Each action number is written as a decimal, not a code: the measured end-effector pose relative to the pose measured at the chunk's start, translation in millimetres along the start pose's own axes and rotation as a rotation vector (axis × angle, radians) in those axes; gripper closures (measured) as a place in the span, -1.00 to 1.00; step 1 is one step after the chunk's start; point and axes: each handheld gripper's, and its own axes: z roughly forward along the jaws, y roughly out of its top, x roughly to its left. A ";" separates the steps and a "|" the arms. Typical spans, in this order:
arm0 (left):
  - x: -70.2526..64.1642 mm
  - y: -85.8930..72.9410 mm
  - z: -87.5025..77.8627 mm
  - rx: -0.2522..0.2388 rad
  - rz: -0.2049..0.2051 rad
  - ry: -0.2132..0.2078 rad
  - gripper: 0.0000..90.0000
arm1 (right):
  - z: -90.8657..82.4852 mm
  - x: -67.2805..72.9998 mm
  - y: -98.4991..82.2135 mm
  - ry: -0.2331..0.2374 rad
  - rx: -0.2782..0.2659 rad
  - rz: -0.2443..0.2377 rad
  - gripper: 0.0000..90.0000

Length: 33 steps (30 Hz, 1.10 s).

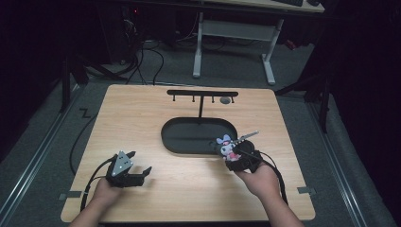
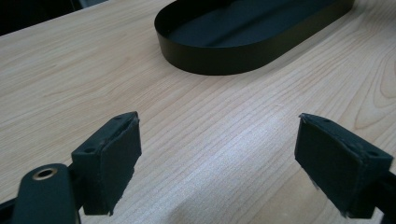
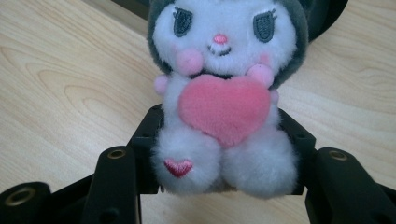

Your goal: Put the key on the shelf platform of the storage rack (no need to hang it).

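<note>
The right gripper [image 1: 235,153] is clamped on a plush toy [image 3: 224,98] beside the black tray [image 1: 189,142]. The left gripper [image 2: 219,163] rests on the table [image 1: 156,109], its 2 jaws wide apart on nothing.

Plush toy [image 3: 224,93] head top cut off by frame edge in right gripper view; its sides hidden behind the jaws.

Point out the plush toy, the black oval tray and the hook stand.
plush toy [image 3: 224,107], right gripper view, pink heart.
black oval tray [image 2: 219,58], left gripper view, near wall.
hook stand [image 1: 202,93], high view, crossbar.
</note>
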 end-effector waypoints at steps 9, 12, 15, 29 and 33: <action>0.9 0.0 -0.4 0.002 -0.005 -0.001 -0.66 | 4.0 -0.3 29.5 -0.018 0.004 -0.003 0.05; 0.9 0.0 -0.4 0.002 -0.005 -0.002 -0.66 | 5.5 -0.5 34.0 -0.019 0.007 0.000 0.05; 1.0 -0.1 -0.4 0.001 -0.006 -0.002 -0.66 | 9.3 -0.3 44.0 -0.021 0.016 -0.008 0.05; 0.7 0.0 -0.4 -0.001 -0.004 -0.003 -0.66 | 24.0 -1.0 72.4 -0.038 0.035 -0.025 0.05; 0.4 -0.1 -0.4 0.001 -0.001 -0.003 -0.66 | 28.1 -1.9 77.4 -0.042 0.035 -0.026 0.05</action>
